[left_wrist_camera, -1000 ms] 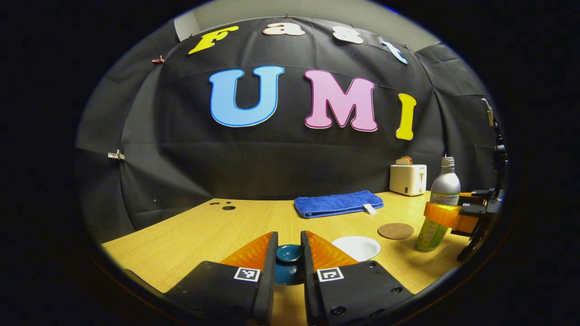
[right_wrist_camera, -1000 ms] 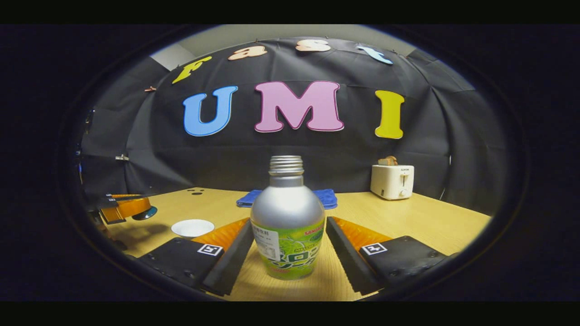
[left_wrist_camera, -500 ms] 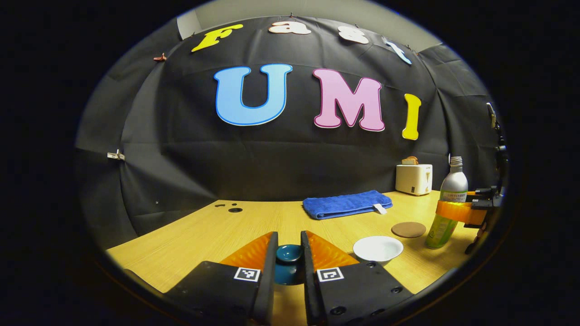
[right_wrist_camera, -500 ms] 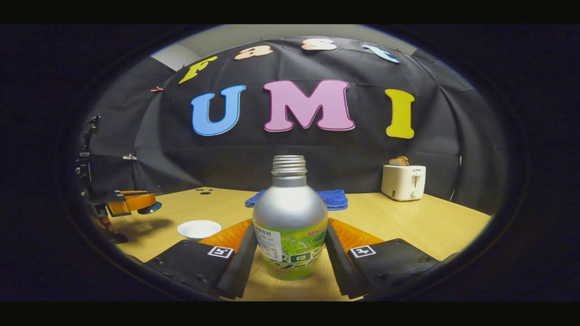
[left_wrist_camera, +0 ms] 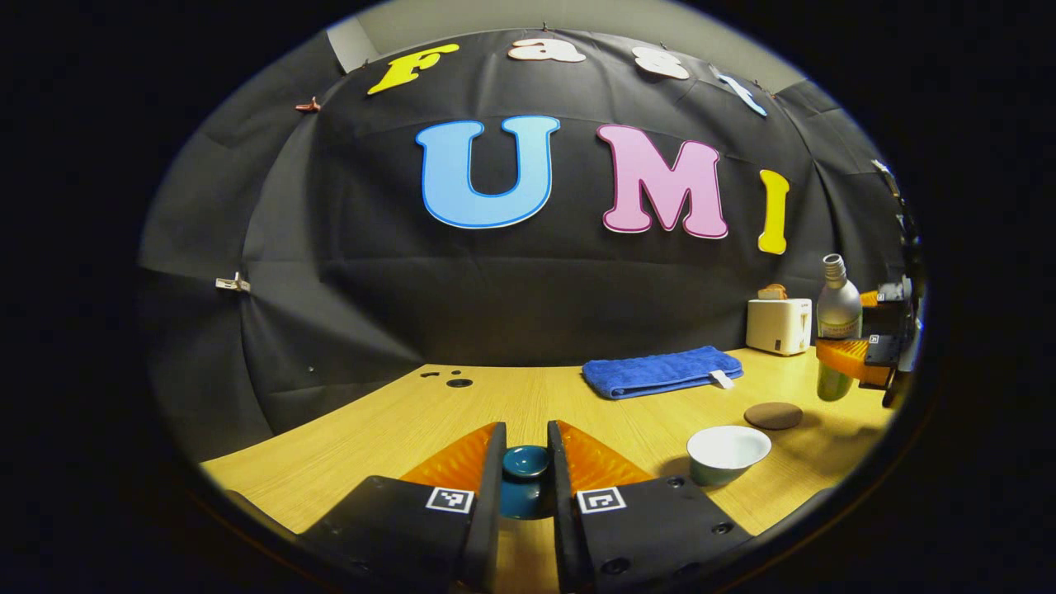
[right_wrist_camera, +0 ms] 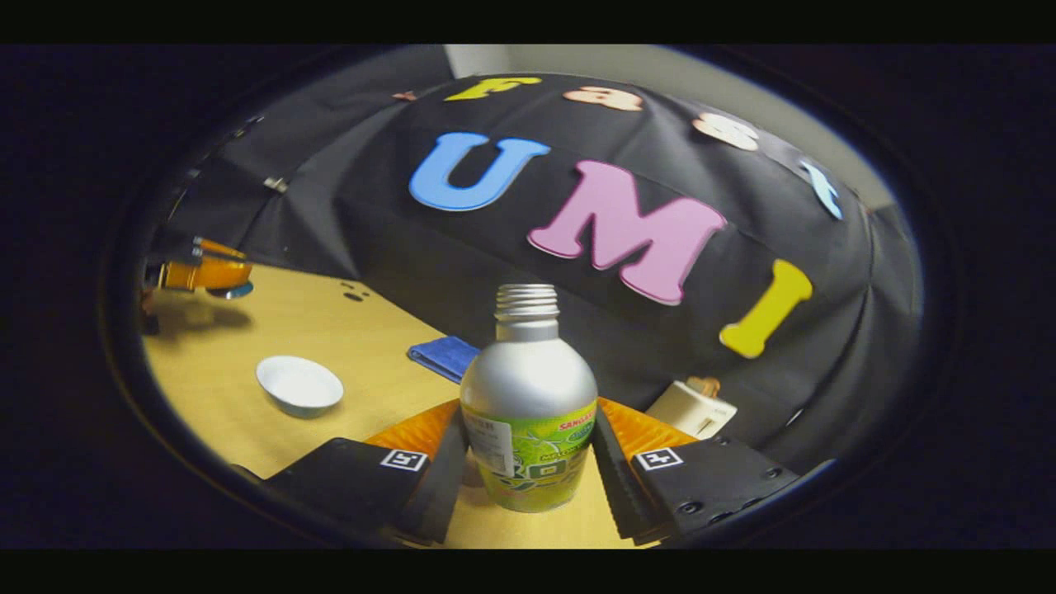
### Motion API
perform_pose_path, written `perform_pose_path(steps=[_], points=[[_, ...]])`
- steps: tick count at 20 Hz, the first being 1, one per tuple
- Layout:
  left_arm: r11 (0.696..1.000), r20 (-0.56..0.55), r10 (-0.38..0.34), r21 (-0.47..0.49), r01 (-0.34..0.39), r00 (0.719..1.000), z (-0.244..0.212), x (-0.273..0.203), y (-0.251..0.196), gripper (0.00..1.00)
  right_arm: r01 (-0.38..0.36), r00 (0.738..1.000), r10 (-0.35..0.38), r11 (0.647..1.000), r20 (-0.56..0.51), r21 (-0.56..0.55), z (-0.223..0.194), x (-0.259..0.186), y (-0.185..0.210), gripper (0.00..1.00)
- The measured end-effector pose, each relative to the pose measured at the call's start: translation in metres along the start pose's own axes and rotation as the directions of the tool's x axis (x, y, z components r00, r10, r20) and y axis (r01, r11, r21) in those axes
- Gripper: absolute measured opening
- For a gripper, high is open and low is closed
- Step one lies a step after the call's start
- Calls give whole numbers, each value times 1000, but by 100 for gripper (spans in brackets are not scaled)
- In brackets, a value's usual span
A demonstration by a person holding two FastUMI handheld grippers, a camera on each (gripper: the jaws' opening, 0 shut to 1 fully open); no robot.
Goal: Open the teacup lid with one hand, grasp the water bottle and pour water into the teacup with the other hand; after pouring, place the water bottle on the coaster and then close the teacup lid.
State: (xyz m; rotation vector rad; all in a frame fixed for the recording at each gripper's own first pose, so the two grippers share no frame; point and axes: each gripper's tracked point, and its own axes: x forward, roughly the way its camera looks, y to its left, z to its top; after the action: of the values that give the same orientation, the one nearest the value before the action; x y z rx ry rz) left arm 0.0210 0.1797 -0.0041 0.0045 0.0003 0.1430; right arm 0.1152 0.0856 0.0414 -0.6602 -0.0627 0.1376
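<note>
Lid off: left gripper (left_wrist_camera: 525, 462) was clamped on the teal lid (left_wrist_camera: 525, 474), held left of the open teacup (left_wrist_camera: 728, 453). Right gripper (right_wrist_camera: 528, 462) gripped the water bottle (right_wrist_camera: 528, 412) by its body, raised off the table (left_wrist_camera: 396, 421) and tilted, right of and beyond the cup. Coaster (left_wrist_camera: 773, 415) lay bare just behind the cup. Judged remaining: pouring, bottle to coaster, lid back on.
</note>
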Motion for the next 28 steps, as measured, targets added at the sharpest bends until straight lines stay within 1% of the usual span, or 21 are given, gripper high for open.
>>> perform_pose_path(steps=[1,2,3,4,6,8,9,10,11,13,14,15,18,19,20,23,26,27,28], points=[[1000,0,0,0,0,1000,0,0,0,31,-13,1000,15,994,24,-104,3,0,2,76],[1000,0,0,0,0,1000,-1,0,0,31,-34,997,50,968,57,-248,7,0,8,76],[1000,0,0,0,0,1000,0,0,0,31,-52,995,80,937,67,-347,7,4,15,76],[1000,0,0,0,0,1000,0,0,0,31,-101,989,137,896,53,-433,-1,8,30,76],[1000,0,0,0,0,1000,0,0,0,31,-115,985,165,847,52,-519,0,9,36,76],[1000,0,0,0,0,1000,0,0,0,31,-119,979,194,795,62,-594,3,24,46,75],[1000,-1,0,-1,0,1000,0,-1,0,31,-122,976,207,771,64,-625,1,31,51,73],[1000,-1,0,-1,0,1000,0,0,0,31,-125,974,218,747,63,-654,-1,35,53,73],[1000,-1,0,-1,0,1000,-1,0,0,31,-121,972,224,725,66,-678,-1,39,54,76],[1000,-2,-1,-2,1,1000,-1,0,0,31,-124,968,242,691,66,-712,-3,40,56,73],[1000,-1,-8,-1,8,1000,0,0,-2,31,-128,966,251,677,64,-725,-4,41,57,73],[1000,-1,-13,-1,13,1000,-1,0,-3,31,-127,964,259,659,65,-741,-4,43,59,75],[1000,-3,-13,-3,13,1000,-1,0,-1,31,-103,953,288,595,92,-797,-1,45,69,75],[1000,-3,-12,-3,12,1000,-1,0,-1,31,-99,950,298,576,95,-811,-2,46,72,73],[1000,-2,-12,-3,12,1000,0,0,-2,31,-96,947,305,557,97,-825,-2,46,74,75],[1000,-2,-12,-3,12,1000,-1,0,-1,31,-56,943,312,485,113,-873,3,49,71,76],[1000,-2,-20,-3,20,1000,-1,0,-3,31,-45,940,322,452,115,-891,-2,54,72,75],[1000,-2,-19,-3,19,1000,-1,1,-2,31,-36,939,323,437,119,-899,0,53,72,72],[1000,-2,-17,-4,17,1000,-1,1,-2,31,-25,937,326,419,125,-908,2,52,71,75]])
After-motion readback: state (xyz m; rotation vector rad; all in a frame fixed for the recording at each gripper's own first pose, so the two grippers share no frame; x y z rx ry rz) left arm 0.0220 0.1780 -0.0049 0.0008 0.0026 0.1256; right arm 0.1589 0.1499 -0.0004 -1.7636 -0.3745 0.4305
